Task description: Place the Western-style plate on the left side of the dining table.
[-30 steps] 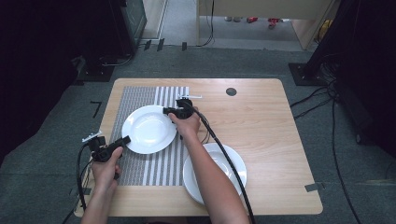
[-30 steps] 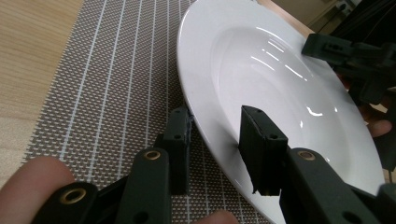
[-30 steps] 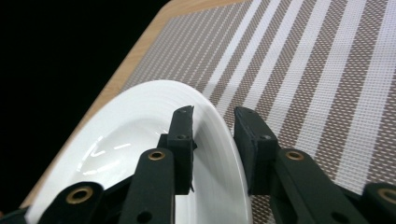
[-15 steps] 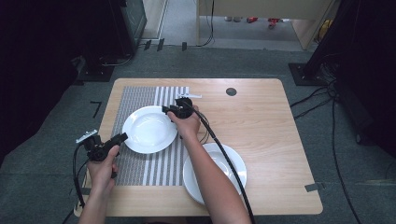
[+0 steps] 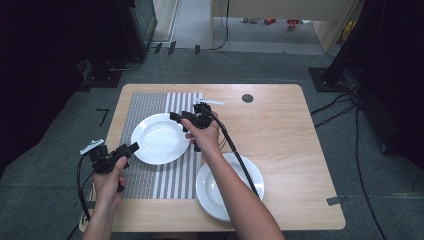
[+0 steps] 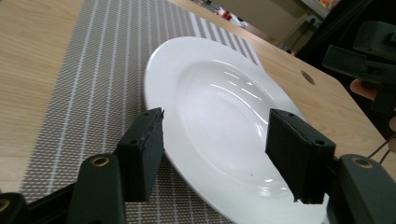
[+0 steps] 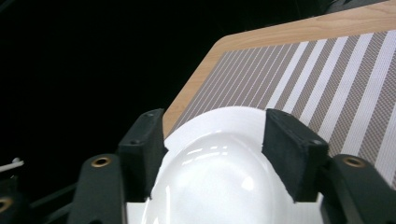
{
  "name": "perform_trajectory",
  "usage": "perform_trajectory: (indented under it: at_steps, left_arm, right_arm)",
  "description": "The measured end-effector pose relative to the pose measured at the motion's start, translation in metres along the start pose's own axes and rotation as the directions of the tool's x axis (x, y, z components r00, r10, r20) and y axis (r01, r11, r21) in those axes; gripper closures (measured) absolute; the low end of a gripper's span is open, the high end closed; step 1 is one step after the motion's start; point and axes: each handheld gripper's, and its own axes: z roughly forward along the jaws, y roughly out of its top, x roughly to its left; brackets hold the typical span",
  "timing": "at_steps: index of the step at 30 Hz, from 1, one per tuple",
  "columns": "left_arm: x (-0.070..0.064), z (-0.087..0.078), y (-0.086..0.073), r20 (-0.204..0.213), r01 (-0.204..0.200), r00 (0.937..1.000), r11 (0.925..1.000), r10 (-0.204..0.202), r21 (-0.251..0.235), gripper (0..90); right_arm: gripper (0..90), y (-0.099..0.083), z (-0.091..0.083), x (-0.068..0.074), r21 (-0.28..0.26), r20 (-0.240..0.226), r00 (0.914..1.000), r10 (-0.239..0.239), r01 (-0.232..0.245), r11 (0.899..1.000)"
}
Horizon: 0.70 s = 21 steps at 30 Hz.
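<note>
Plate [image 5: 159, 138] lies on the striped mat [image 5: 155, 180] between both tongs, ungrasped. Left tongs [image 5: 134, 147] wide at its near rim; right tongs [image 5: 173, 117] wide at its far rim. Gripping and lifting remain.

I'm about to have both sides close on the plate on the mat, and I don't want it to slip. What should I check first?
1. Left hand-held gripper open: ok, jaws stand apart.
2. Right hand-held gripper open: ok, jaws apart.
3. Plate lies flat on the striped mat: ok.
4. Left jaws straddle the plate's near rim: cannot tell; the rim shows between them, but contact and height are unclear.
5. Right jaws over the opposite rim: cannot tell, for the same reason.
6. Second plate apart from the first: ok, it sits separately on the table.
</note>
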Motion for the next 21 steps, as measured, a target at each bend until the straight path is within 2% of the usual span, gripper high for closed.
perform_trajectory:
  at_steps: [2,4,5,15,21]
  left_arm:
    - [-0.003,-0.002,-0.001,0.005,-0.019,0.9998,0.9998,0.019,0.007,34.0]
    - [-0.005,-0.003,-0.002,0.013,-0.029,0.9995,0.9995,0.029,0.014,32.3]
    - [-0.006,-0.004,-0.003,0.014,-0.034,0.9993,0.9992,0.034,0.02,31.5]
    - [-0.018,-0.012,-0.011,0.039,-0.09,0.9953,0.9956,0.089,0.026,27.0]
    - [-0.028,-0.015,-0.02,0.048,-0.134,0.9901,0.9903,0.132,0.038,25.1]
  right_arm:
    - [36.0,-0.002,-0.01,0.001,0.019,-0.019,0.9996,-0.022,0.023,1.0]
    - [33.6,-0.005,-0.019,0.001,0.05,-0.013,0.9958,-0.091,0.091,0.995]
    - [33.7,-0.006,-0.024,0.001,0.054,-0.007,0.9942,-0.107,0.107,0.993]
    - [31.2,-0.015,-0.076,-0.008,0.016,-0.068,0.9925,-0.102,0.103,0.995]
    - [30.2,-0.02,-0.111,-0.017,-0.007,-0.045,0.9924,-0.115,0.114,0.993]
